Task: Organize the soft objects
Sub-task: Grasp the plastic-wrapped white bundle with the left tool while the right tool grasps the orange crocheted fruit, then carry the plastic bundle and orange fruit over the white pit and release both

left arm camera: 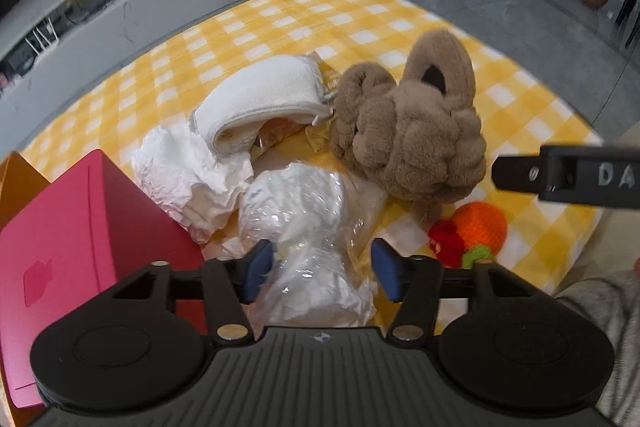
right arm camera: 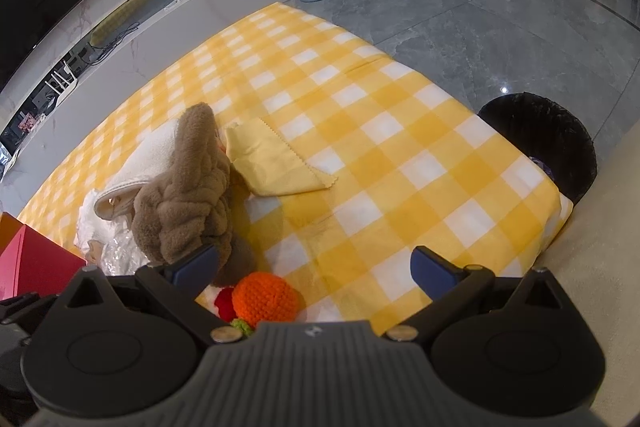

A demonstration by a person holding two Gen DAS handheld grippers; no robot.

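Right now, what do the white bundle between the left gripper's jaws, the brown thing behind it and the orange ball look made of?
White bundle: soft white stuff inside thin clear plastic film, to judge by the glossy crinkles; the filling is unclear.
Brown thing: plush, probably synthetic fleece; thick matte pile in knotted rolls.
Orange ball: crocheted yarn, with visible stitch loops and a matte finish.

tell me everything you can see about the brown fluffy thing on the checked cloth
The brown plush piece looks like thick braided fleece: chunky knotted folds, with a loop standing up at the far end that has a dark opening. It lies slumped on the yellow checked cloth, apart from both grippers. The folded white towel lies against one side, and the orange crochet ball sits just in front of it.
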